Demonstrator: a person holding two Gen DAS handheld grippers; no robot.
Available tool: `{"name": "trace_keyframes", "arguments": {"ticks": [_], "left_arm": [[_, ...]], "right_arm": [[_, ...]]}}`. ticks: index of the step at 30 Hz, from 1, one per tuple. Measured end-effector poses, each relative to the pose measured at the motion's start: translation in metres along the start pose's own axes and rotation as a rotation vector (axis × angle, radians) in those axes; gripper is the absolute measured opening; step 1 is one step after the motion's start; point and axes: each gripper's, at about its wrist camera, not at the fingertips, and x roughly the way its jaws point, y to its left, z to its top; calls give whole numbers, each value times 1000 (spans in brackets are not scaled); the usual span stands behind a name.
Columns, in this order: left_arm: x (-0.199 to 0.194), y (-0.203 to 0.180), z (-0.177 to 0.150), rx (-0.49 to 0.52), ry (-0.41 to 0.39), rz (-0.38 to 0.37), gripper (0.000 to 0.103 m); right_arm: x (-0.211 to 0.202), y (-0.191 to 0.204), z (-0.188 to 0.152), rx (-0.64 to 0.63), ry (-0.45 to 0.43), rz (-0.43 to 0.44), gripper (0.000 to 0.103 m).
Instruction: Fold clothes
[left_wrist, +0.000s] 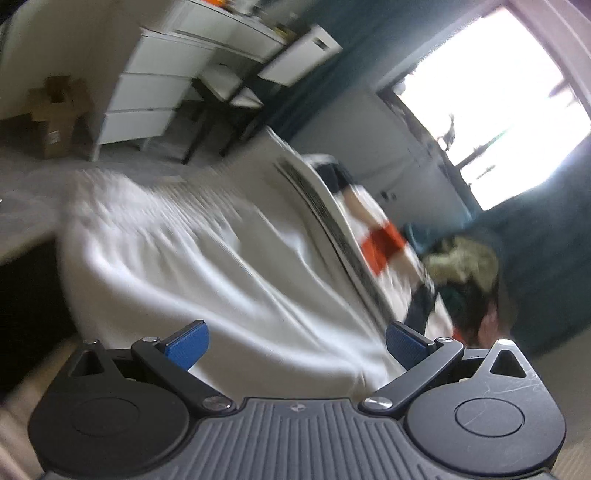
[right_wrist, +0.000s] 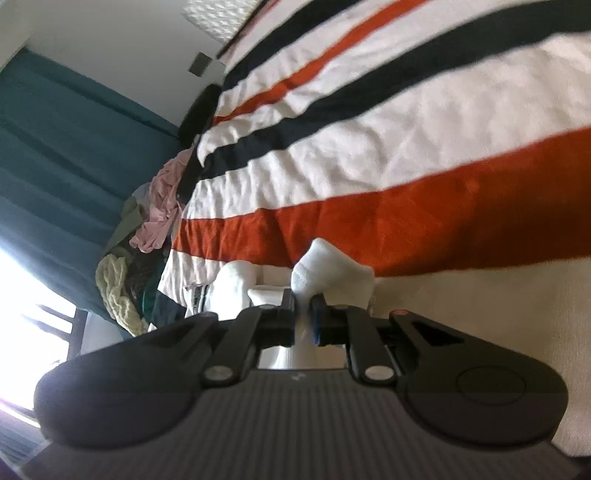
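My right gripper (right_wrist: 303, 295) is shut on a white sock (right_wrist: 328, 277), whose bunched end sticks out past the fingertips just above the striped bedspread (right_wrist: 369, 147). Another white sock (right_wrist: 232, 280) lies on the bedspread just left of it. My left gripper (left_wrist: 295, 341) is open and empty, with its blue pads (left_wrist: 186, 345) wide apart. It hangs over a white cloth (left_wrist: 192, 258) spread over the bed's side; that view is motion-blurred.
A pile of clothes, pink (right_wrist: 162, 206), green and pale yellow (right_wrist: 116, 291), lies at the bedspread's far edge by a teal curtain (right_wrist: 55, 155). The left wrist view shows white drawers (left_wrist: 147, 99), a cardboard box (left_wrist: 55, 114), a dark chair (left_wrist: 221, 96) and a bright window (left_wrist: 498, 110).
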Motion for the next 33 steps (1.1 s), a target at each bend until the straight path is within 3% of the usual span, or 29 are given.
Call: {"name": "trace_keyframes", "arguments": {"ticks": [4, 8, 12, 15, 17, 21, 25, 27, 29, 33], "left_arm": [[-8, 46, 34, -105, 66, -28, 103], [-2, 84, 46, -169, 139, -48, 102], [11, 102, 48, -188, 174, -108, 102], [15, 107, 47, -185, 195, -103, 101], [9, 111, 46, -193, 194, -120, 100], [-2, 125, 48, -220, 182, -154, 100], [-7, 135, 49, -227, 176, -135, 100], [-5, 139, 48, -228, 183, -122, 100], [4, 143, 45, -223, 200, -132, 100], [29, 142, 39, -197, 228, -150, 94]], "right_arm": [[1, -5, -1, 25, 18, -7, 12], [0, -7, -2, 31, 35, -28, 12], [7, -14, -2, 60, 117, -32, 17], [10, -24, -1, 113, 159, -45, 39], [9, -31, -3, 161, 172, -79, 65], [4, -39, -7, 206, 176, -92, 64], [-2, -31, -11, 169, 144, -93, 63], [-2, -27, -12, 152, 137, -80, 53], [-1, -25, -14, 138, 137, -77, 31], [1, -25, -16, 139, 139, -74, 18]]}}
